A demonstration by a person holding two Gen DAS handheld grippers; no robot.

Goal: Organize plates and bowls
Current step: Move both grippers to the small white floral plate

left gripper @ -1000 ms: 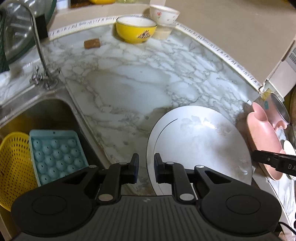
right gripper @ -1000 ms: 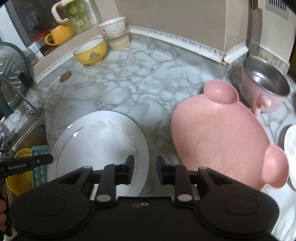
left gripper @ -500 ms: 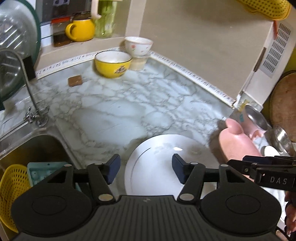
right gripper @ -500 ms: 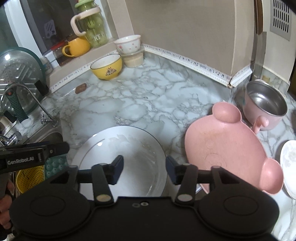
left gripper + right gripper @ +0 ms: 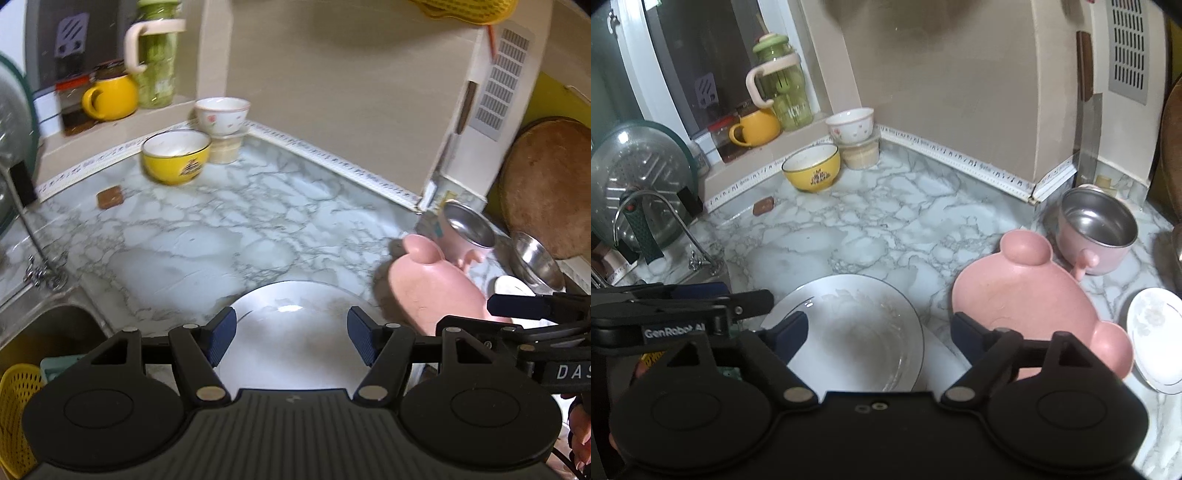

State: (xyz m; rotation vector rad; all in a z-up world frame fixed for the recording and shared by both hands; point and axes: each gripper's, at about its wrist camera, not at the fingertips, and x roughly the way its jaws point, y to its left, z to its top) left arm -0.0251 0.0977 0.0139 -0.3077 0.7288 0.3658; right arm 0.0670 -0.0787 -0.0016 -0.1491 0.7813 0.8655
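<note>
Plates first: a white plate (image 5: 857,332) lies flat on the marble surface (image 5: 886,229), with a pink bear-shaped plate (image 5: 1027,295) just beside it. Both the left hand-held gripper (image 5: 288,334) and the right hand-held gripper (image 5: 879,332) hover above the white plate, fingers spread, grasping nothing. A yellow bowl (image 5: 175,157) and a white bowl (image 5: 221,115) sit well apart near the wall.

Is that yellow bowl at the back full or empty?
Empty, as far as shows: the yellow bowl stands upright on the counter, and its pale inside looks bare.
</note>
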